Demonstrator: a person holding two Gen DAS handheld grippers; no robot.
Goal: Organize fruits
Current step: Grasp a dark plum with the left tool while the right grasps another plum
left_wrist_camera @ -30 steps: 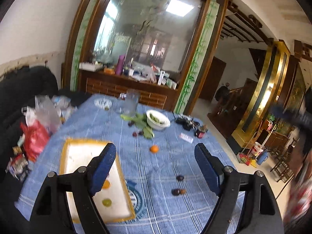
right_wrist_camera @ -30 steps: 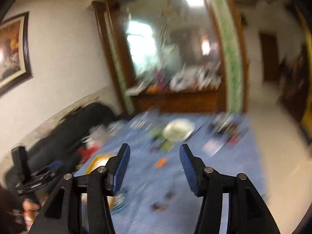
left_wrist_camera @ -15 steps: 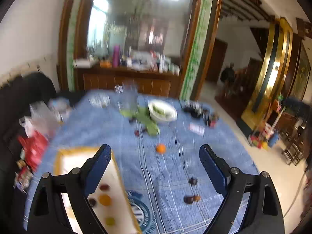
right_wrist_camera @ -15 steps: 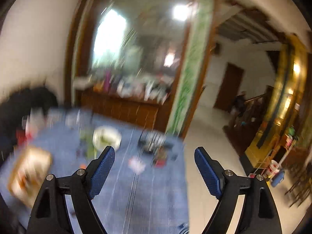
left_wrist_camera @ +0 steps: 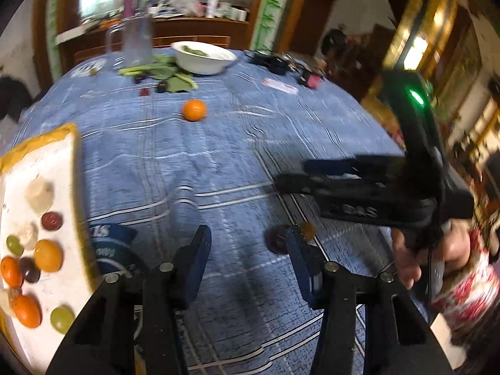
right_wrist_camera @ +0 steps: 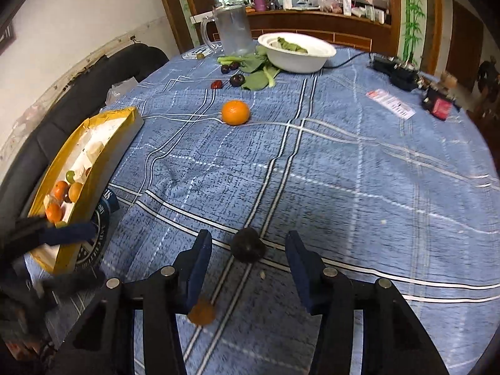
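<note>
Step in hand: approach for a pick, judged from the layout. In the right wrist view the right hand-held gripper (right_wrist_camera: 248, 254) hangs over the blue checked tabletop (right_wrist_camera: 359, 168), jaws partly apart and closing; the dark plum (right_wrist_camera: 248, 245) lies between the blue pads, but neither pad touches it, so nothing is held. A small orange fruit (right_wrist_camera: 201, 312) rests just beside the left finger, at about 7 o'clock from the plum.

In the left wrist view the left hand-held gripper (left_wrist_camera: 248, 257) is likewise partly apart and closing, with only bare cloth between its pads. A dark fruit (left_wrist_camera: 276, 243) and a small orange one (left_wrist_camera: 307, 229) touching it show just past its right pad, at about 2 o'clock from the gap.

The yellow-rimmed tray (right_wrist_camera: 103, 118) at 9 o'clock already carries several orange, green and dark fruits. A tangerine (right_wrist_camera: 236, 112) sits alone on the tabletop at 12 o'clock, and more dark plums (right_wrist_camera: 237, 79) lie farther off by the green leaves (right_wrist_camera: 257, 79) and white bowl (right_wrist_camera: 297, 53).

Next move, as a judgement: the right jaws should meet squarely on the plum, which is round and may roll, and carry it to the tray.
</note>
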